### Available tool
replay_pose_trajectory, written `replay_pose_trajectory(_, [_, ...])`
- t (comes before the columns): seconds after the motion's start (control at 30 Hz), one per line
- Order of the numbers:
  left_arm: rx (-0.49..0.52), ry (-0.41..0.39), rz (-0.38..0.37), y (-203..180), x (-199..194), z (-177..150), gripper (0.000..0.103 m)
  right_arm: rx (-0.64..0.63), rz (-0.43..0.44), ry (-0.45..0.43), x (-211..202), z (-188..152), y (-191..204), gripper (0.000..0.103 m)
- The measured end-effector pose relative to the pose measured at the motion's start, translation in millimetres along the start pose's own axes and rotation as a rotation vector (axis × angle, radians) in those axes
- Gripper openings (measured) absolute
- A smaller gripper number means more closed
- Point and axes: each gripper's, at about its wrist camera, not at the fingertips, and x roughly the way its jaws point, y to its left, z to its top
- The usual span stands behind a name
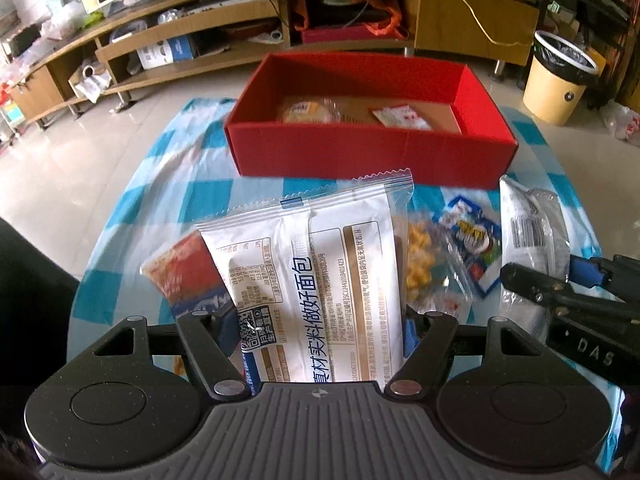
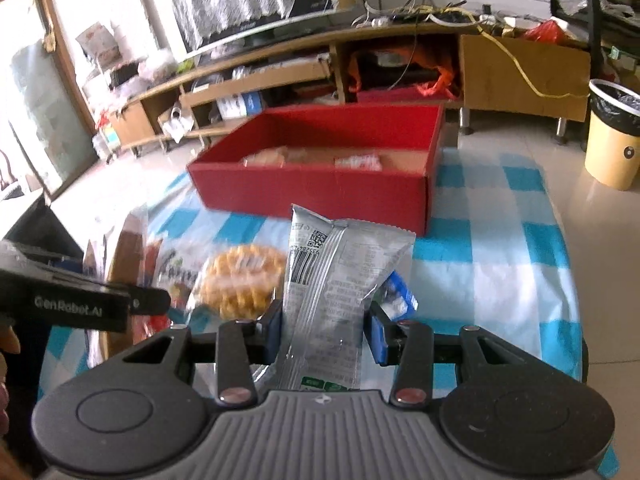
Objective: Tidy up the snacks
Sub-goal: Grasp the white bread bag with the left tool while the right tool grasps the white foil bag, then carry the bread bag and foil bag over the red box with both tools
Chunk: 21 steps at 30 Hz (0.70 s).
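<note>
Left gripper (image 1: 316, 326) clamps one white bread packet (image 1: 316, 264), lower centre of frame, raised off the cloth; right gripper (image 2: 326, 330) pinches one silver packet (image 2: 332, 292) likewise; red box (image 1: 372, 148) at upper centre holds two wrapped snacks, floor mostly bare; three loose packets visible on checked tablecloth (image 1: 168, 152) beside the grippers; box near wall just beyond both packets; cloth bare at right of right-wrist view.

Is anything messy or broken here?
Nothing looks broken or spilled. The snacks on the checkered cloth lie jumbled, like the waffle pack. The red box sits upright. Each tool holds a packet: the left tool a white bread packet, the right tool a silver packet.
</note>
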Motion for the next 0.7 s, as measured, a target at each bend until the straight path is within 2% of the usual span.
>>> replay_pose_trajectory(0.37, [-0.01,-0.077,-0.016,-6.7,4.1,43.3,0.077,0.062,-0.009,-0.107,8.0,37.9,-16.5,0.04])
replay_pose_trajectory(0.7, [0.013,-0.101,0.022,-13.8,22.1,72.1,0.077,0.066,0.0,-0.152,28.3,70.3,-20.8,0.04])
